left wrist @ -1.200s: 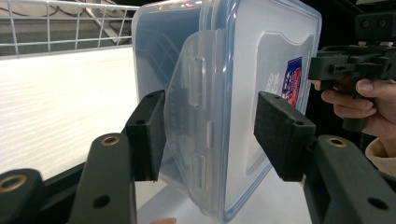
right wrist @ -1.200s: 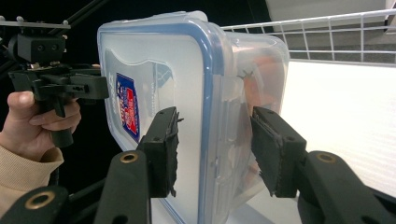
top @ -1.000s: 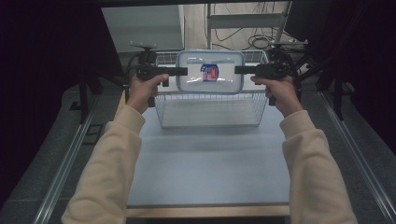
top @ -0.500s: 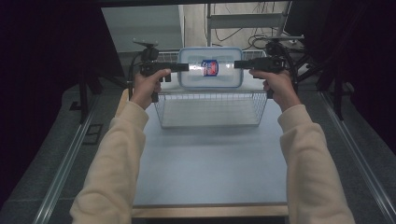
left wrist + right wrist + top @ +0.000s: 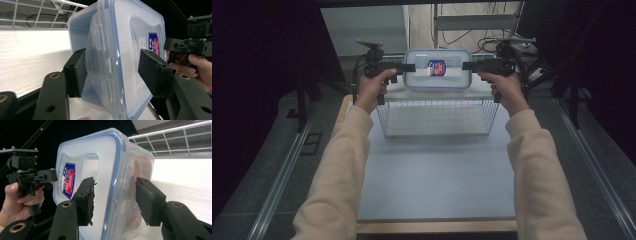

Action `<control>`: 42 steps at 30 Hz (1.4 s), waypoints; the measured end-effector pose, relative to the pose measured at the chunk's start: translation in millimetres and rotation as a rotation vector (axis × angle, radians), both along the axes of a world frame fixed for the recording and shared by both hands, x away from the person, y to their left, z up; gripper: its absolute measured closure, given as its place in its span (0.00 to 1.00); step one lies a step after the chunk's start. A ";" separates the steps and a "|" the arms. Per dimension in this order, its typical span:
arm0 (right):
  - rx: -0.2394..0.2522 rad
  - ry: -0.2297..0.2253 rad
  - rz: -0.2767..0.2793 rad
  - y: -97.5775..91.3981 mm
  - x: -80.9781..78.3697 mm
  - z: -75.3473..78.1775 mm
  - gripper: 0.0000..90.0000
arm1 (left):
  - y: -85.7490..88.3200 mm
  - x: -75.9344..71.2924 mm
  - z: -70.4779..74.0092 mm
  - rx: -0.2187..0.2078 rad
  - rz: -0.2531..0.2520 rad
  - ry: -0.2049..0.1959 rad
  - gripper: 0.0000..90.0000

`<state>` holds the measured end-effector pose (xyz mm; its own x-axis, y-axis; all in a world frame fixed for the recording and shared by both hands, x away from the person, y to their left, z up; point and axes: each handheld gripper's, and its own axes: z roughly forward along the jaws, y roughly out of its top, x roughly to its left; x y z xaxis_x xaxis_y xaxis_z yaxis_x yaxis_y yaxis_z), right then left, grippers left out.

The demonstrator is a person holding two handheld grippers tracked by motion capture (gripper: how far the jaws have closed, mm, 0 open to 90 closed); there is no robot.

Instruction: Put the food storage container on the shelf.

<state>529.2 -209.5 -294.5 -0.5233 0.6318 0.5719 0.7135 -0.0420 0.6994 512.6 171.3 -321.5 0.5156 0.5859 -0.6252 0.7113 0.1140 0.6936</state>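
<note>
A clear plastic container with a blue-rimmed lid and a red-and-blue label hangs in the air above the back of a wire basket. Its lid faces the high camera. My left gripper is shut on its left end and my right gripper on its right end. In the left gripper view the container sits edge-on between the pads of the left gripper. In the right gripper view the container is clamped the same way by the right gripper.
The basket stands at the far end of a pale table, whose near half is bare. Metal rails run along both sides. Stands and cables lie behind the table. The basket's wire wall is behind the container.
Both grippers have carried the container a little higher and farther back over the basket, keeping their hold on its ends.
</note>
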 end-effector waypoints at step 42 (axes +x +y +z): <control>-0.060 -0.146 -0.037 -8.0 -20.6 3.5 0.41 | -7.4 -27.2 13.9 0.069 0.118 -0.085 0.19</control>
<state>508.7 -217.5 -291.0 -0.5739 0.6829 0.4520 0.6030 -0.0210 0.7975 485.4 163.9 -307.6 0.4900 0.6854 -0.5386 0.6345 0.1433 0.7595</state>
